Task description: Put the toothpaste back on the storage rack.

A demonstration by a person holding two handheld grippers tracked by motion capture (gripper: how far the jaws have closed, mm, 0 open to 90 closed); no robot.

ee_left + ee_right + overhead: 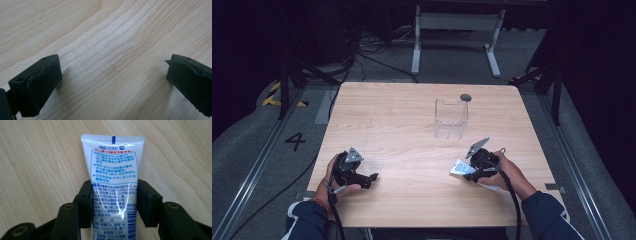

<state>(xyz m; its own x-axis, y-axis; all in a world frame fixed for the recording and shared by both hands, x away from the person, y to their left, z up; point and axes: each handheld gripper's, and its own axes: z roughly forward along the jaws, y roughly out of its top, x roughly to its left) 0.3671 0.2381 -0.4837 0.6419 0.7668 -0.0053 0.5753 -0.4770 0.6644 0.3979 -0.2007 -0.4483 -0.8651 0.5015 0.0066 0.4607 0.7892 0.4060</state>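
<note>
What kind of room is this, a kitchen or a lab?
Probably a lab or recording studio, not a kitchen. A lone wooden table stands among dark curtains, cables trail over grey carpet, and a floor marking "4" sits beside it.

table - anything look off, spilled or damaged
Nothing stands out. The clear container stands upright and looks empty on the wooden table. The right gripper is shut on a white tube, whose crimped end looks intact. The left gripper is open over bare wood. No spills.
</note>
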